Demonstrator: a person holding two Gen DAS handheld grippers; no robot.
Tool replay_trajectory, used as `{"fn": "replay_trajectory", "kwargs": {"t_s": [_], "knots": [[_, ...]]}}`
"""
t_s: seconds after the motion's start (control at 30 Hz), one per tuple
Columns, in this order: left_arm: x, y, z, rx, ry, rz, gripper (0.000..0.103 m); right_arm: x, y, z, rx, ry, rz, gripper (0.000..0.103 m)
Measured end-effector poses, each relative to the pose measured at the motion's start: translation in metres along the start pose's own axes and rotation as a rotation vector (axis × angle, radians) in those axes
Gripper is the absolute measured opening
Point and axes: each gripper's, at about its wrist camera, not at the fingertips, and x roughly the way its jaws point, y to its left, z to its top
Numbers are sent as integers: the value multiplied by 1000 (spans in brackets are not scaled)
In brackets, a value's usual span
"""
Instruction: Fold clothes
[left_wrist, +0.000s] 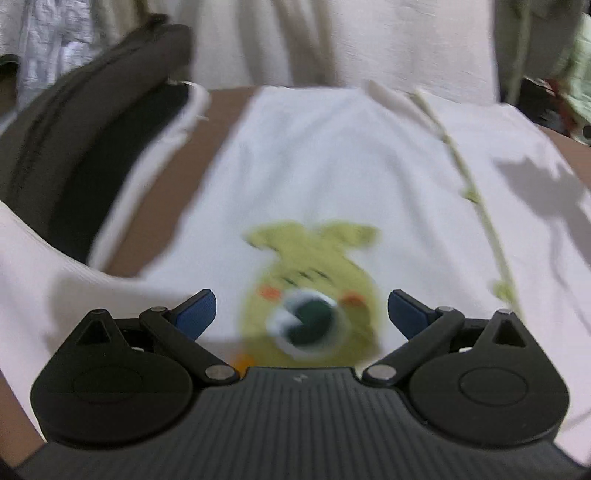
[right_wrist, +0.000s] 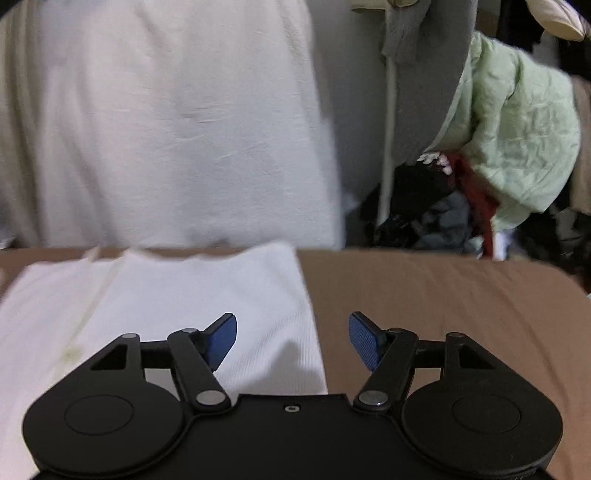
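A white garment (left_wrist: 332, 158) with a yellow cartoon print (left_wrist: 314, 280) lies spread on a brown surface (left_wrist: 166, 206). A thin yellow-green trim line (left_wrist: 476, 206) runs down its right part. My left gripper (left_wrist: 301, 314) hovers over the print, jaws open and empty; the picture is blurred. In the right wrist view the same white garment (right_wrist: 177, 295) lies at the left, its right edge under my right gripper (right_wrist: 291, 341). That gripper stands open over the edge, with nothing between its blue pads (right_wrist: 223, 341).
A dark grey and black garment (left_wrist: 85, 140) with white edging lies at the left of the brown surface. White cloth (right_wrist: 166, 122) hangs behind. A pale green garment (right_wrist: 517, 129), a red strap and dark clothes (right_wrist: 424, 206) are heaped beyond the brown surface (right_wrist: 443, 314) at the right.
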Motion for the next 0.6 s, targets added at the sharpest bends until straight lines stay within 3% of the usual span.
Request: {"fn": "replay_trajectory", "kwargs": {"t_s": [0.1, 0.23, 0.4, 0.5, 0.6], "knots": [[-18, -30, -9, 47, -20, -31, 101, -56, -44, -39, 107, 65, 106, 72], [-40, -77, -26, 109, -45, -145, 101, -120, -108, -105, 274, 116, 141, 72], [-66, -141, -52, 226, -50, -286, 99, -187, -168, -190, 374, 104, -16, 72], [-74, -173, -64, 278, -24, -373, 100, -216, -196, -235, 458, 92, -54, 72], [-77, -192, -77, 320, -4, -441, 101, -223, -219, -252, 560, 74, -22, 72]]}}
